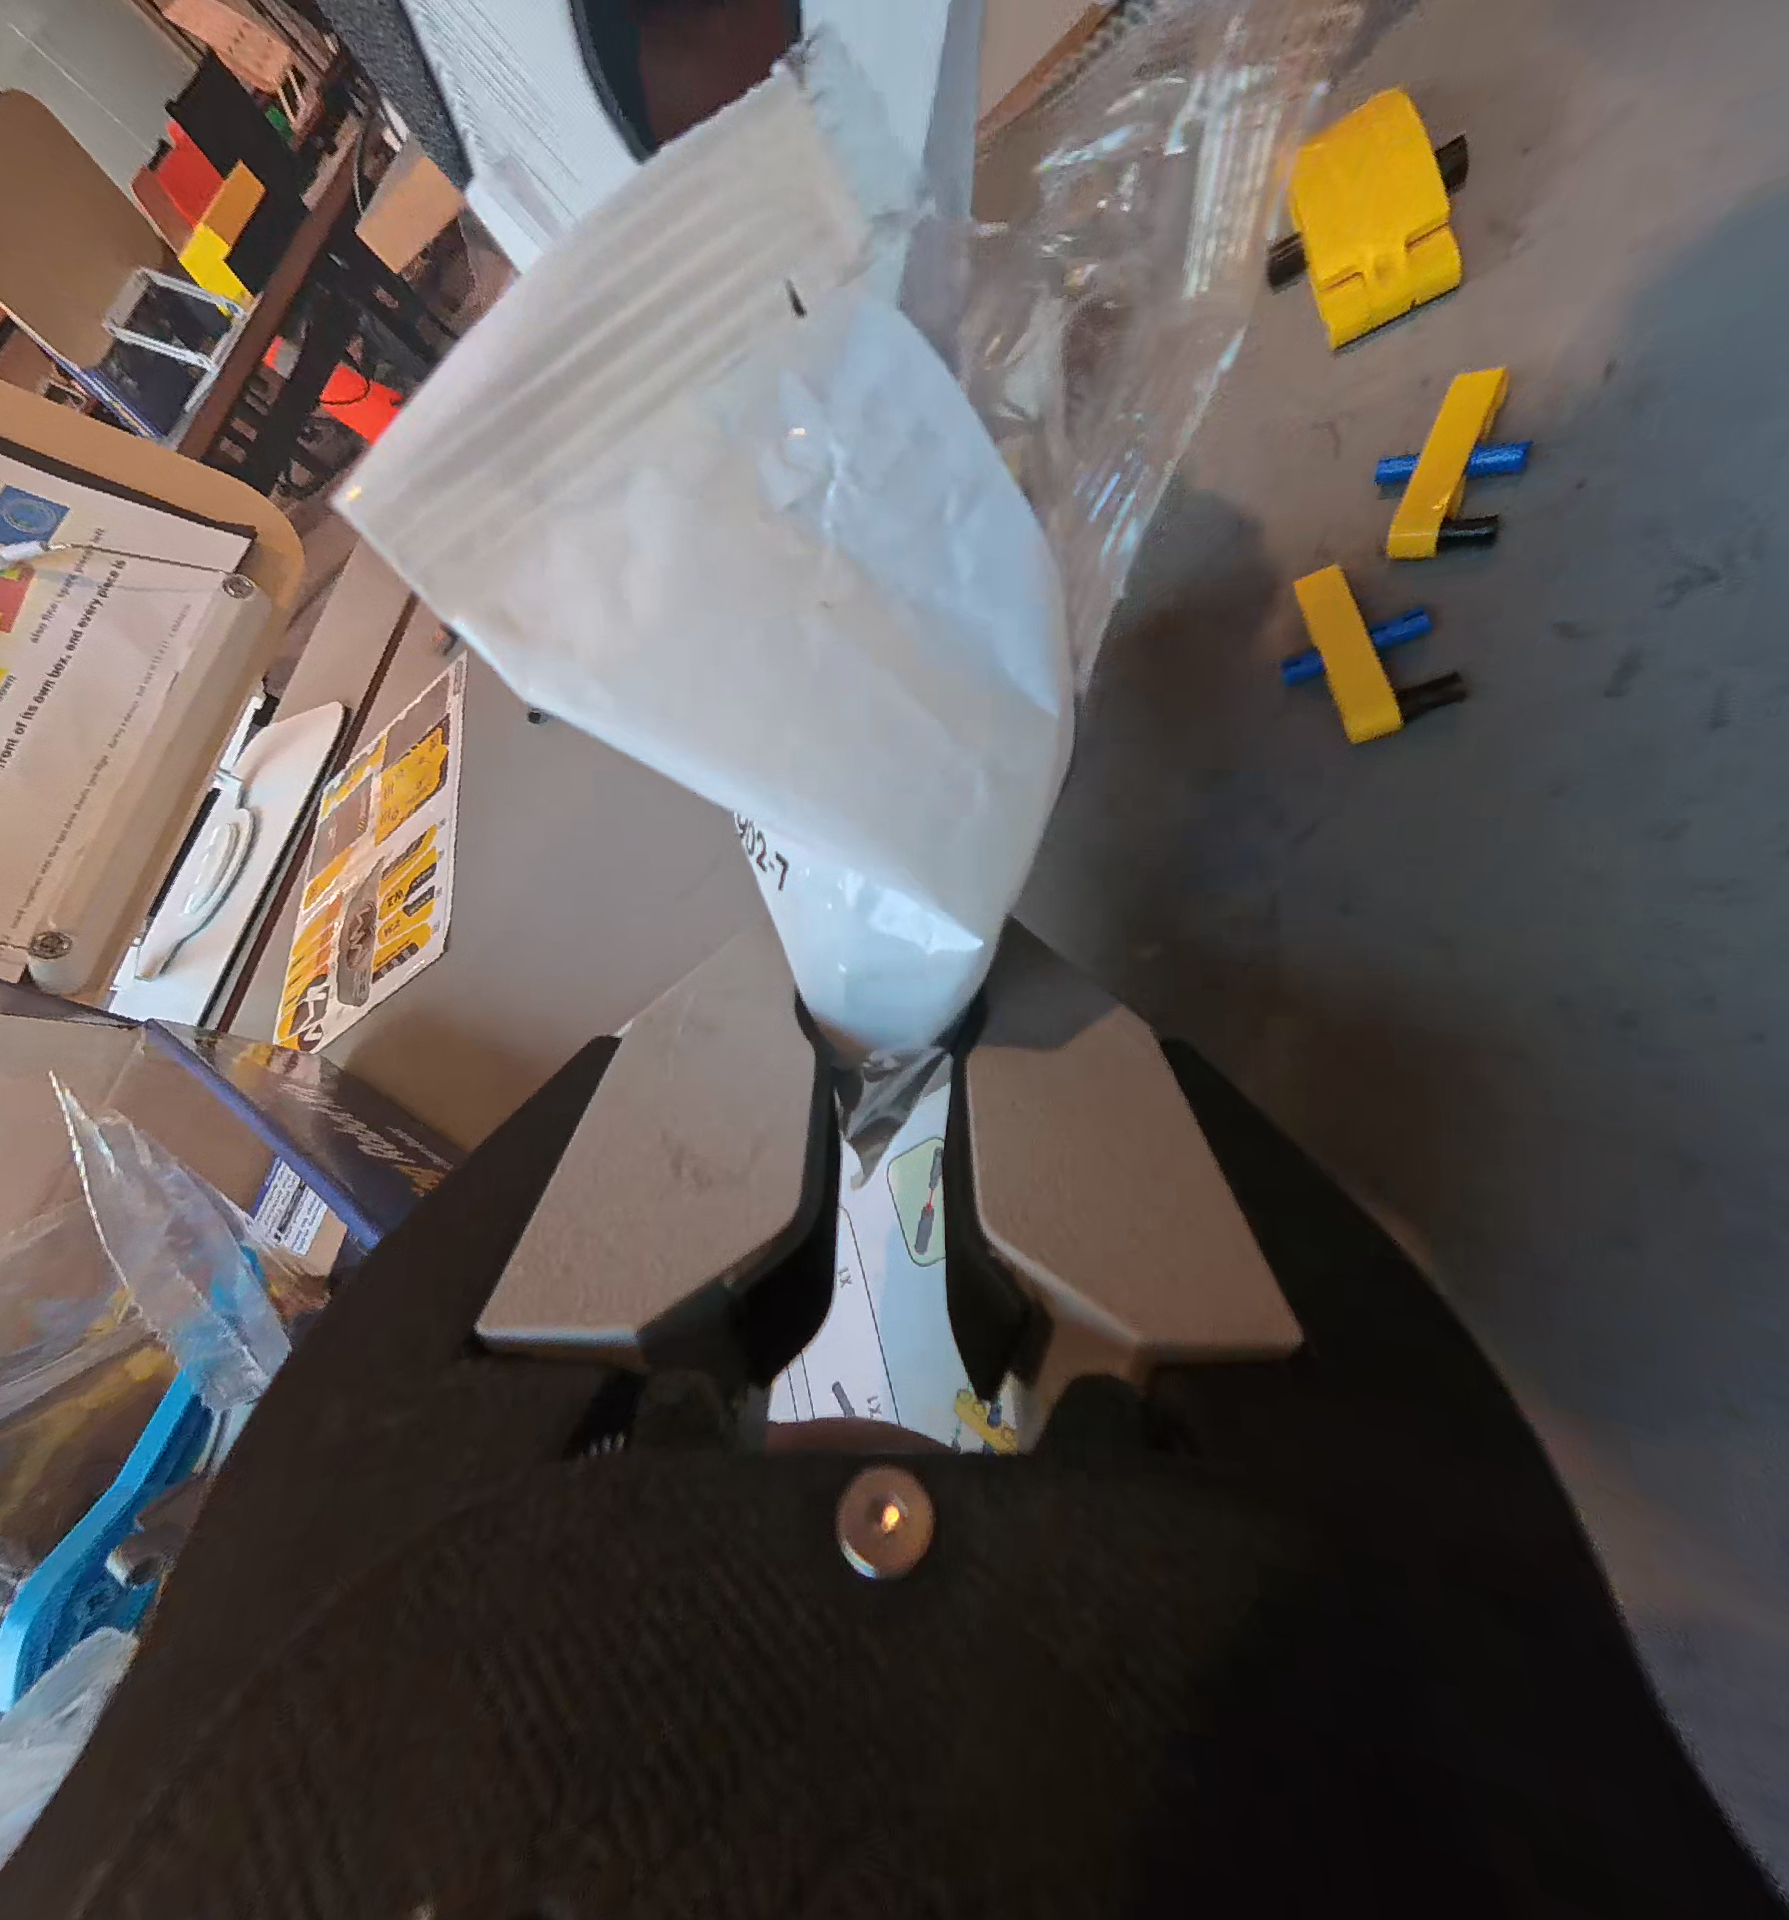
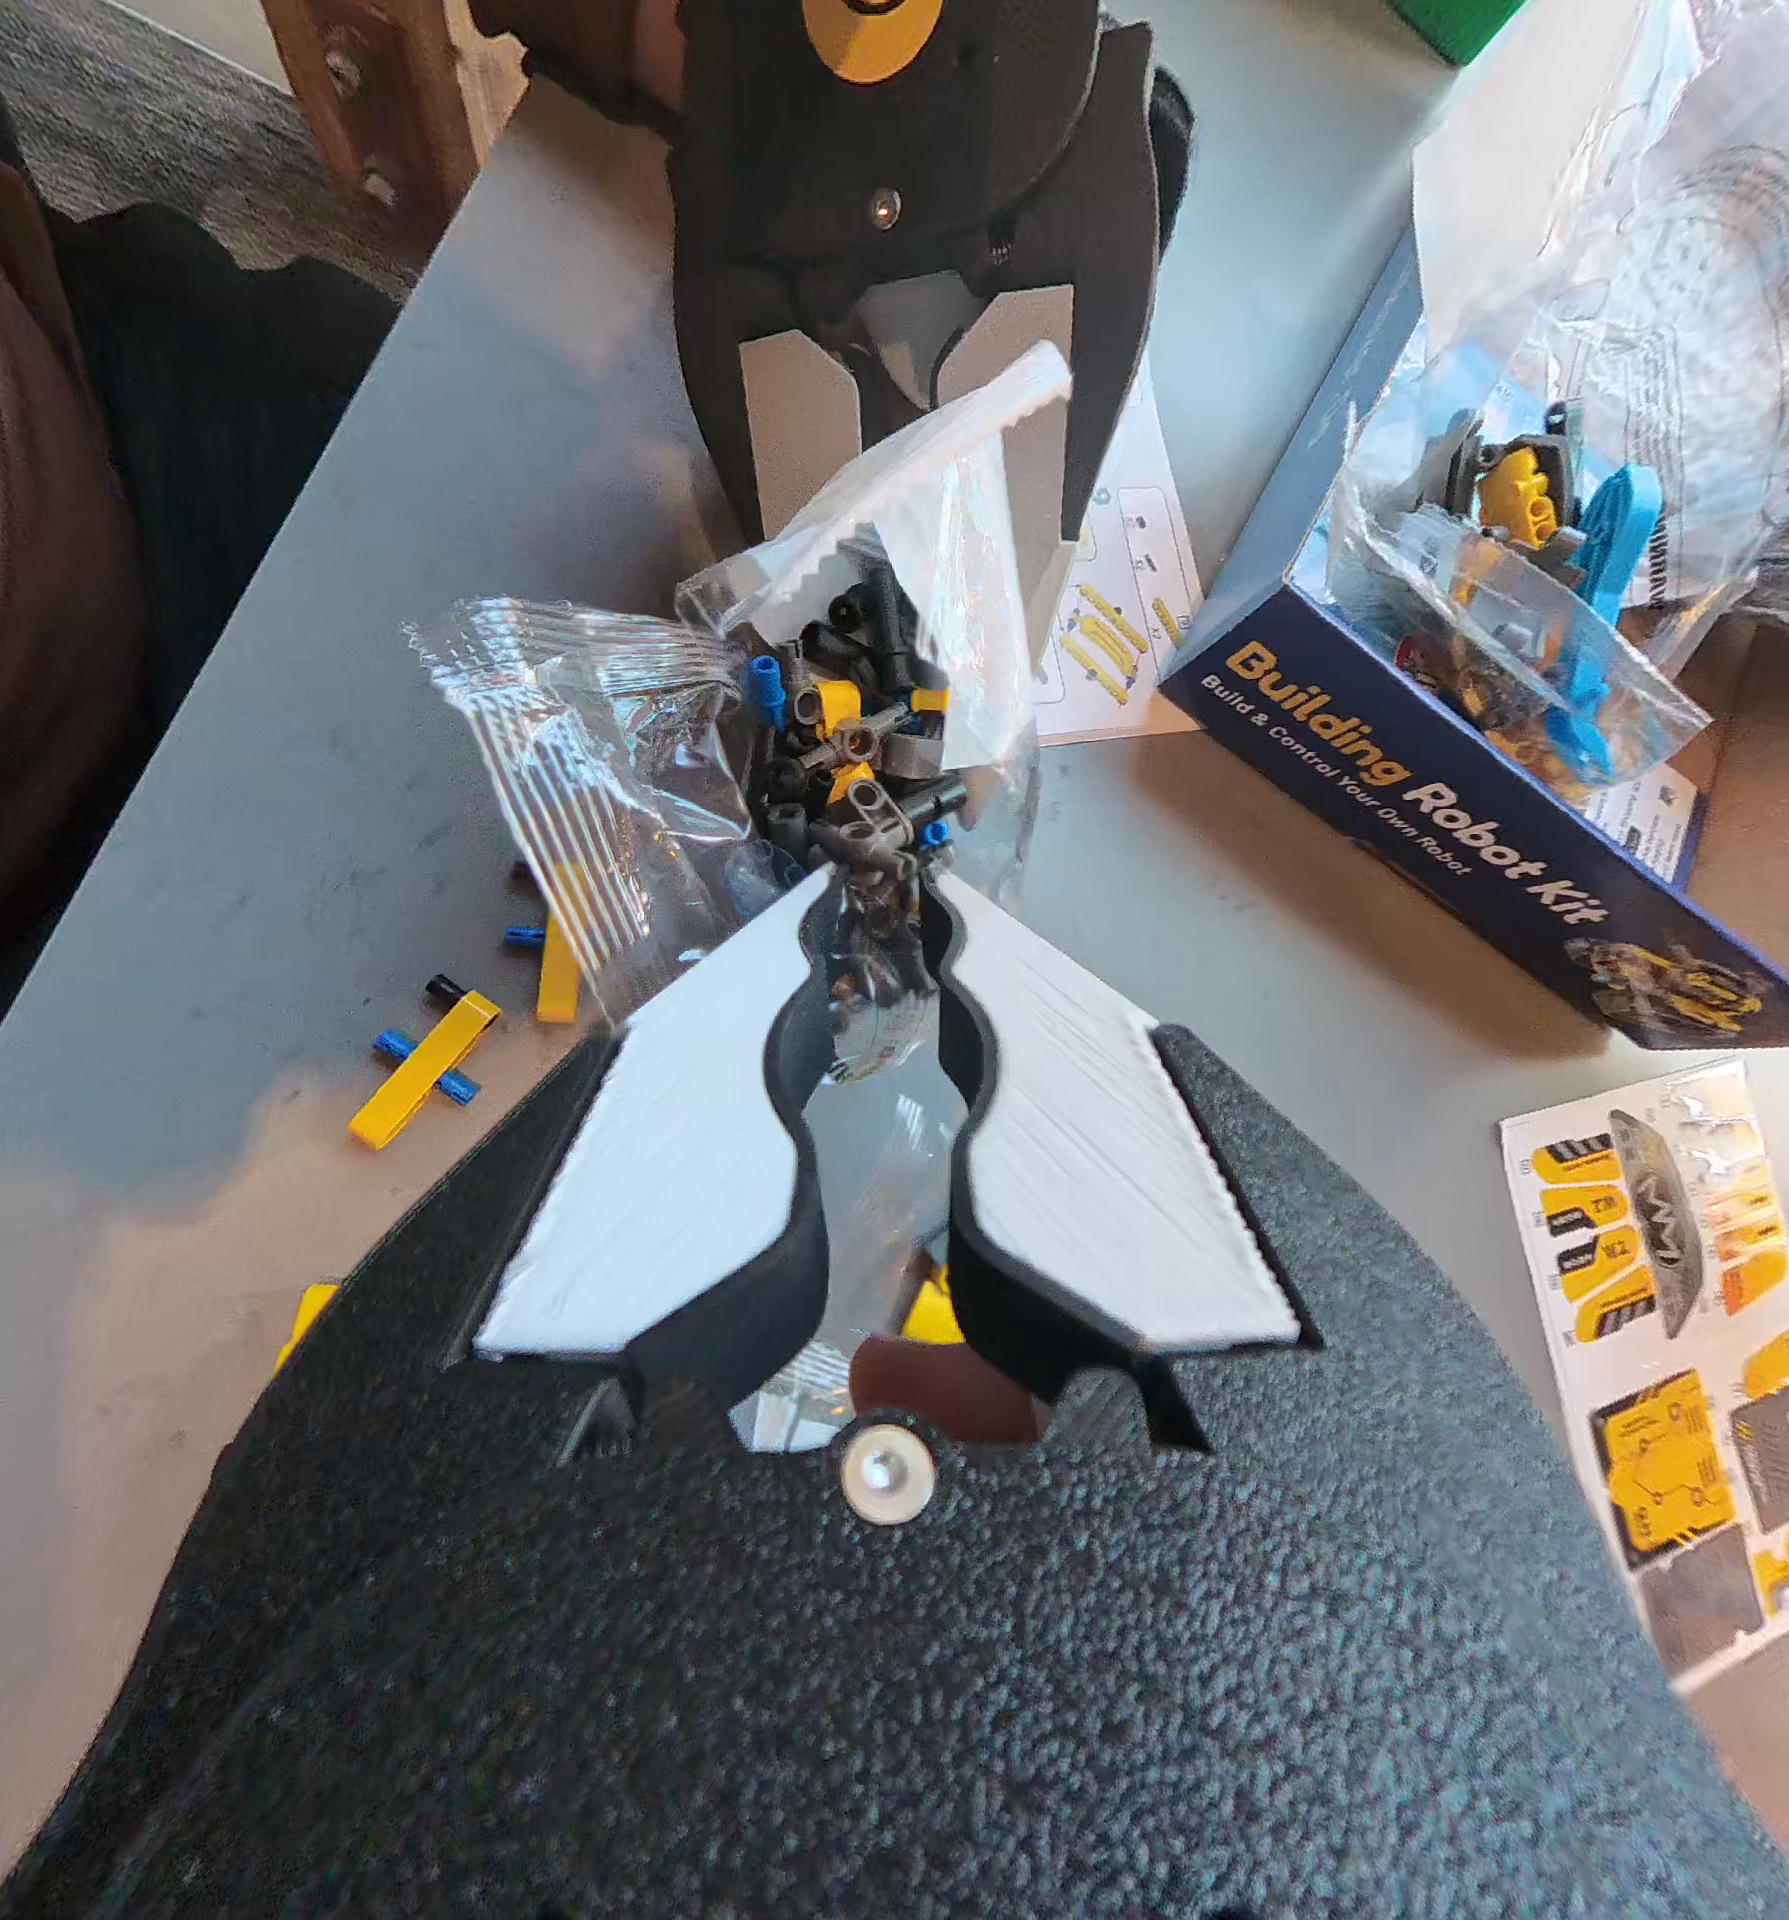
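Clear parts bag pinched at opposite ends by left hand-held gripper and right hand-held gripper, raised over worktop

Between the right gripper's jaws hangs a parts bag; the left gripper pinches its far end. Left of the jaws lie loose beams on the table; right, a kit box and sticker sheet.

I see my left gripper with jaws nearly closed, pinching at the tips. My right gripper faces it, tips pinched together too, fingers angled down.
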`<state>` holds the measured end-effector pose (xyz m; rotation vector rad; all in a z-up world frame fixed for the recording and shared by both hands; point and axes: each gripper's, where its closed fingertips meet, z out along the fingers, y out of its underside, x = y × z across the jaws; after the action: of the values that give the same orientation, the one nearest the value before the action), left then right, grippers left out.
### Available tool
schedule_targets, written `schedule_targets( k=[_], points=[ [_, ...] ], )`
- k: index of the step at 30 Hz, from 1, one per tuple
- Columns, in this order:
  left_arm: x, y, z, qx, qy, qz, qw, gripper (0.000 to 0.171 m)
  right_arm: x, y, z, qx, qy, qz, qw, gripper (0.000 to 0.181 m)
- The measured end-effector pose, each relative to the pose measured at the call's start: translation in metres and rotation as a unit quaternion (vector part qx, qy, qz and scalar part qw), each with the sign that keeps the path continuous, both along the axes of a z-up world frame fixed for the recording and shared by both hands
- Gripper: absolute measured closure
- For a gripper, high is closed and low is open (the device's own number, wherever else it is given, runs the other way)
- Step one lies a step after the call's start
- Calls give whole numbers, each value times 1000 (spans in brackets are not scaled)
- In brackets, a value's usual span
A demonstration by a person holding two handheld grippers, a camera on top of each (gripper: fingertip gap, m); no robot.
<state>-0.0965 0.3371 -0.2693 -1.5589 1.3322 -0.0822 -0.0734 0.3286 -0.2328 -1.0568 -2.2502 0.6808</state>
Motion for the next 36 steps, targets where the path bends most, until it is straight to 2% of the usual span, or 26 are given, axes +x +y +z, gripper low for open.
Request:
schedule_targets(
  k=[4, 8, 11, 13, 15, 19, 22, 28, 36],
  points=[
    [1, -2, 2, 21, 1, -9, 1000, 159, -5, -4, 7, -12, 15, -4, 1000, 163],
    [2, -2, 2, 35, 8, -8, 999, 158, -6, -17, -4, -12, 5, 23, 1000, 158],
    [2, -2, 0, 42, 19, -7, 999, 159, -9, -24, -12, -8, -1, 33, 999, 159],
    [2, -2, -1, 46, 22, -8, 999, 159, -11, -21, -12, 11, 8, 30, 999, 167],
    [2, -2, 1, 44, 17, -8, 999, 158, -14, -12, -6, 24, 22, 10, 999, 174],
    [1, -2, 5, 38, -1, -9, 999, 159, -15, 1, 10, 2, 43, -18, 999, 165],
    [0, -2, 11, 35, -23, -7, 999, 159, -11, -5, 16, -26, 48, -3, 999, 161],
    [1, -4, 20, 52, -48, -20, 997, 160, 0, -18, 27, -73, 50, 31, 996, 167],
    [1, -4, 35, 101, -73, -22, 992, 159, -4, -28, 44, -65, 96, 47, 992, 161]
  ],
)
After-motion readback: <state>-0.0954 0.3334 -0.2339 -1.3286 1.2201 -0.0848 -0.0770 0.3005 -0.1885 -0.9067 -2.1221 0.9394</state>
